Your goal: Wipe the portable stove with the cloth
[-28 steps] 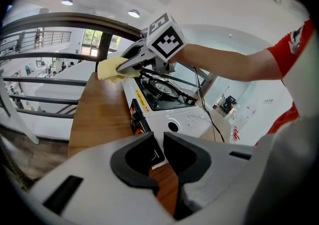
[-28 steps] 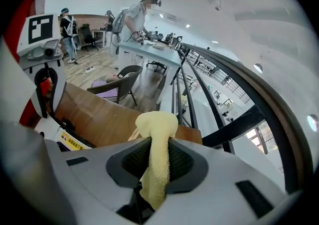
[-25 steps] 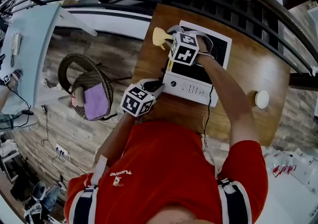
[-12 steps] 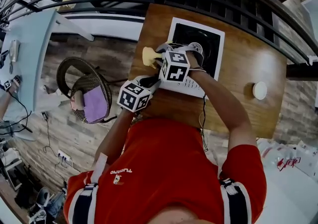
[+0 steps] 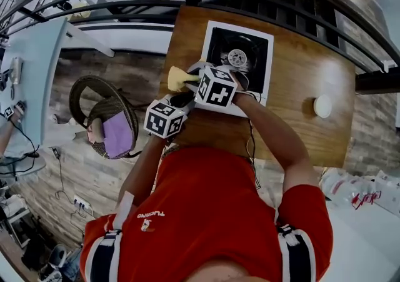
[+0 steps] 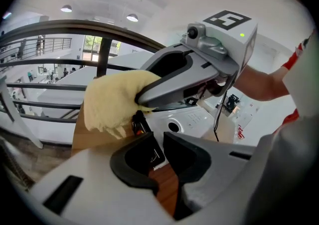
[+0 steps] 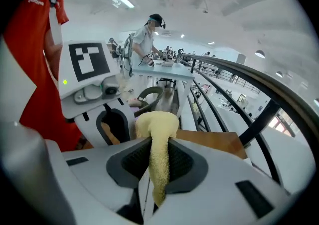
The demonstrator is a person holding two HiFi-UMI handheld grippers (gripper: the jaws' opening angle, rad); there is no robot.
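Wiping looks under way, not finished: your right gripper [image 5: 189, 78] is clamped on the yellow cloth [image 5: 176, 79], which sits at the left rim of the portable stove [image 5: 219, 43] in the upper middle of the frame. No smear shows, so I can't judge how much is left. Your left gripper [image 5: 183, 100] has its jaws narrowly apart and empty, by the stove's lower-left corner. Watch the table [image 5: 300, 87] edge just left of the cloth. Open wood lies to the right, apart from one small white disc [image 5: 322, 106].

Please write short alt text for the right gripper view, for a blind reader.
The right gripper is shut on a yellow cloth, which bulges out beyond its jaws. The left gripper is close at the left, and a wooden table lies beyond.
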